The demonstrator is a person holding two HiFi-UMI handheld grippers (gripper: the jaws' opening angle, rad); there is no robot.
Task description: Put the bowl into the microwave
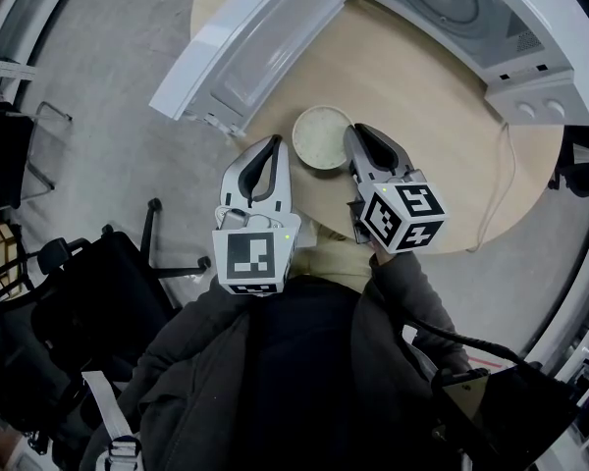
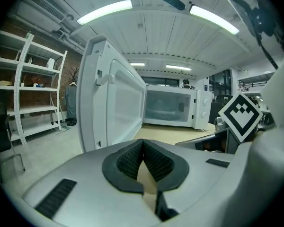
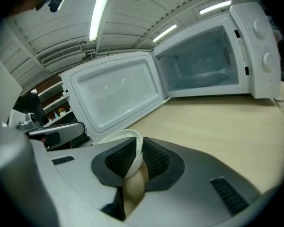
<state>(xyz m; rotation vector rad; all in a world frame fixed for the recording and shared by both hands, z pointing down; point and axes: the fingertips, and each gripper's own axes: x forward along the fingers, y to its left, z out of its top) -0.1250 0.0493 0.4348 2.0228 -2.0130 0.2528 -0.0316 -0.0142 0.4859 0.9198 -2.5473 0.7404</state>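
Head view: your right gripper is clamped on the right-hand rim of the bowl. The bowl is round, shallow, off-white and matte inside. It's at frame centre over the table, which has a round, pale wood-look top. Can't tell if the bowl rests on it or is lifted.

Right gripper view: the thin white rim is wedged between the black ribbed pads, and the jaws are nearly together on it.

Your left gripper is just left of the bowl, not touching it. Left gripper view shows its ribbed pads meeting at the tips with no object between them, only tan tabletop in the gap behind.

The microwave is at upper right: white, glossy shell, with a round turntable visible in the open cavity. Two round knobs sit on the panel. The door is swung fully open toward upper left. Its lower corner stands just above-left of the bowl, close to your left gripper's tips.

A thin cable loops over the table's right side. A black chair sits lower left on grey floor. Left gripper view shows metal shelving at far left.
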